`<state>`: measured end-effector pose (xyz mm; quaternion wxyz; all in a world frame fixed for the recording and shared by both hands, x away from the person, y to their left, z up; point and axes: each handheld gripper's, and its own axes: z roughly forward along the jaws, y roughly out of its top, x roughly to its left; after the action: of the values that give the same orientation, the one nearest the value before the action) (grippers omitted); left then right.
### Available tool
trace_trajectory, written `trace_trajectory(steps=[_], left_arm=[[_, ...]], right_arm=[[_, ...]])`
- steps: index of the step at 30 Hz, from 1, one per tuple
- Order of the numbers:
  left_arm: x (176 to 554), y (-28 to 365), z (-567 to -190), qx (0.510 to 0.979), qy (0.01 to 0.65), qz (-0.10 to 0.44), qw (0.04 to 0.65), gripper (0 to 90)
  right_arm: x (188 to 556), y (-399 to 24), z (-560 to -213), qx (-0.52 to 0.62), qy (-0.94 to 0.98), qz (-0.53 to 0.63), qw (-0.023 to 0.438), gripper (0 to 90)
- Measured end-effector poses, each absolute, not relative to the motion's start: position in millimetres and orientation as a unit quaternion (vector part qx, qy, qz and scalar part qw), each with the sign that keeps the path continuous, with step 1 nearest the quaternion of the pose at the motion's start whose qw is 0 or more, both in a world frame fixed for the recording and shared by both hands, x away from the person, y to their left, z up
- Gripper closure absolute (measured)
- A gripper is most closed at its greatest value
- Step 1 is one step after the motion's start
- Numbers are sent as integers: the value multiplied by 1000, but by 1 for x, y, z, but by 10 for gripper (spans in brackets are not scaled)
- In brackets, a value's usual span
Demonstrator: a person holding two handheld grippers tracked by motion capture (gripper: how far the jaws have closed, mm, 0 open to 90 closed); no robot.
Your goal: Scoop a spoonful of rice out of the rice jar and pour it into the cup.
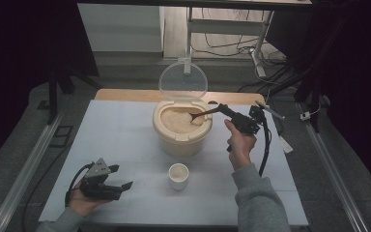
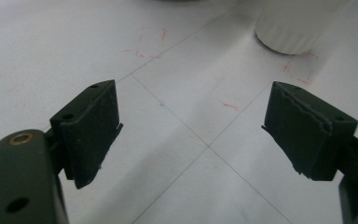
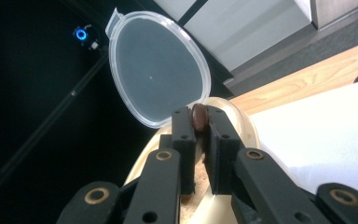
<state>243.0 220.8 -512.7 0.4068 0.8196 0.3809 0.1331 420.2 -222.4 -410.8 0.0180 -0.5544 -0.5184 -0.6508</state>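
Resting at the near left corner of the desk (image 1: 125, 125), my left tool (image 1: 117, 186) lies low in my left hand (image 1: 79, 200) with its jaws spread wide and nothing between them; in the left gripper view they frame bare white surface, and the base of the small white cup (image 2: 291, 28) sits beyond them. That cup (image 1: 178, 176) stands near the middle of the desk, just on the near side of the rice bin (image 1: 182, 133). Farther back and to the right, my right hand (image 1: 240, 142) lifts my right tool (image 1: 223, 109), clamped tight on the handle of a brown spoon (image 1: 204, 114) whose bowl lies in the rice (image 1: 178, 120). Behind the bin its clear lid (image 1: 183, 81) stands up open.
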Motion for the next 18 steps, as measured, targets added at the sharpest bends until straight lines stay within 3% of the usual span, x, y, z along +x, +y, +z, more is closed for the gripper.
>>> trace_trajectory(steps=[18], left_arm=[[243, 220, -513, 821, 380, 133, 405, 178]], right_arm=[[419, -238, -410, -578, -477, -660, 59, 831]])
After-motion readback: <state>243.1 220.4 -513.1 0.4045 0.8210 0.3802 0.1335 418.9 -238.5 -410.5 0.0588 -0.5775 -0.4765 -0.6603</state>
